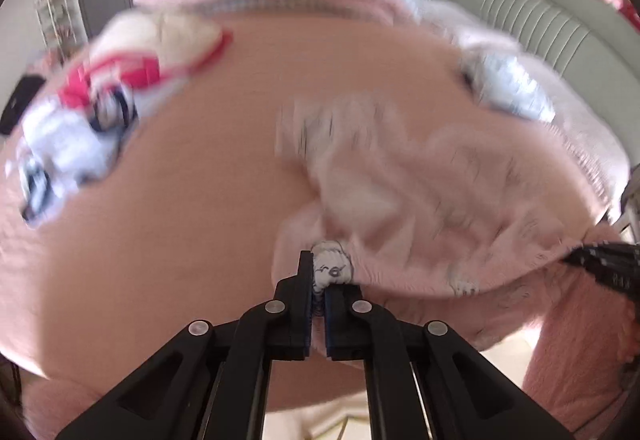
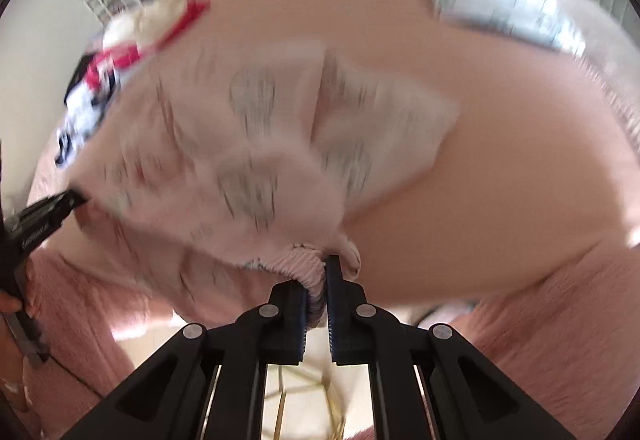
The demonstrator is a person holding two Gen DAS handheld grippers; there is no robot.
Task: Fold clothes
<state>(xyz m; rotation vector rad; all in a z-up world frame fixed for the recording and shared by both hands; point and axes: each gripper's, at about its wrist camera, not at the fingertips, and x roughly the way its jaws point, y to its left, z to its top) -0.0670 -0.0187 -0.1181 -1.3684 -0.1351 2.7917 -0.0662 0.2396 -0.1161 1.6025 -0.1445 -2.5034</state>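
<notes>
Your pale pink garment (image 1: 420, 200) is soft, light and floppy (it sags between grips), so hold it at the hems as you do now. The left tool (image 1: 319, 280) is clamped on one printed edge just ahead of its tips, the right tool (image 2: 322, 280) on the ribbed edge. Both tools angle steeply down over the pink bed (image 1: 180, 200), the garment spread ahead of them.

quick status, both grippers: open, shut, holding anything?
Left gripper: shut on an edge of the pale pink printed garment.
Right gripper: shut on the same garment's ribbed hem.
</notes>
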